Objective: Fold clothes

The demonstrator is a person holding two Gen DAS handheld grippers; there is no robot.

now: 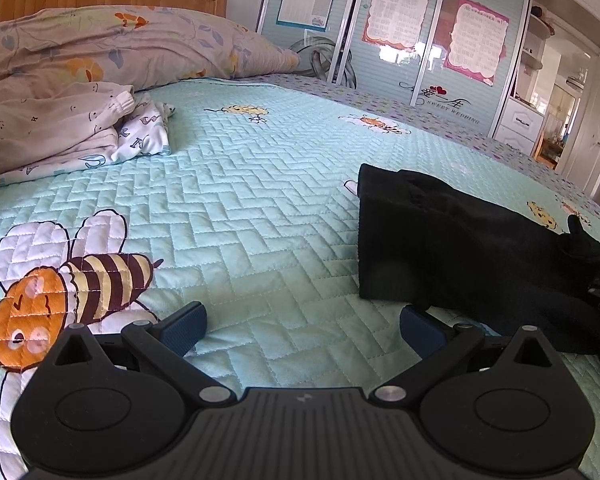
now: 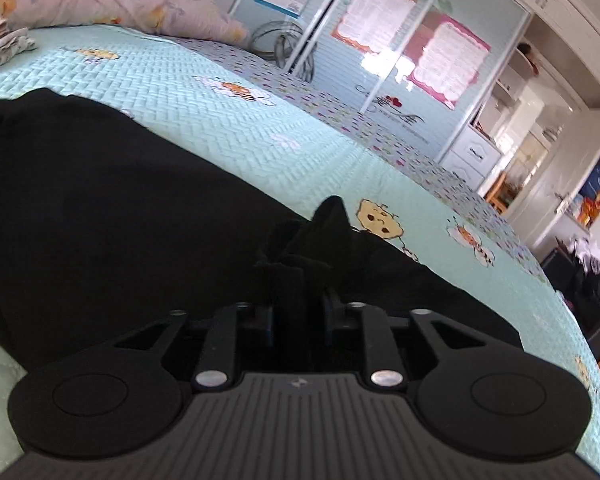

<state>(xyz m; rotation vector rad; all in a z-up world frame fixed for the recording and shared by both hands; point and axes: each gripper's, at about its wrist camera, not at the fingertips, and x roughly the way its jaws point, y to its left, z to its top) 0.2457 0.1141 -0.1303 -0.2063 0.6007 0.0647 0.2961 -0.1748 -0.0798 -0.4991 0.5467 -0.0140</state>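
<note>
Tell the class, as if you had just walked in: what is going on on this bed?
A person with a gripper in each hand is folding a black garment on a bee-print quilt. The right gripper has a bunch of the black fabric between its fingers. The left gripper hangs open over the quilt, holding nothing. Pale clothes lie near the pillow.

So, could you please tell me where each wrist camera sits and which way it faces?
Left wrist: low over the quilt, facing the pillow and wardrobe. It shows the left gripper, its fingers wide apart with nothing between them.
Right wrist: low over the black garment, facing the wardrobe and a doorway. It shows the right gripper with black cloth bunched between its fingers.
Shared: quilt, pillow, wardrobe, black garment.
</note>
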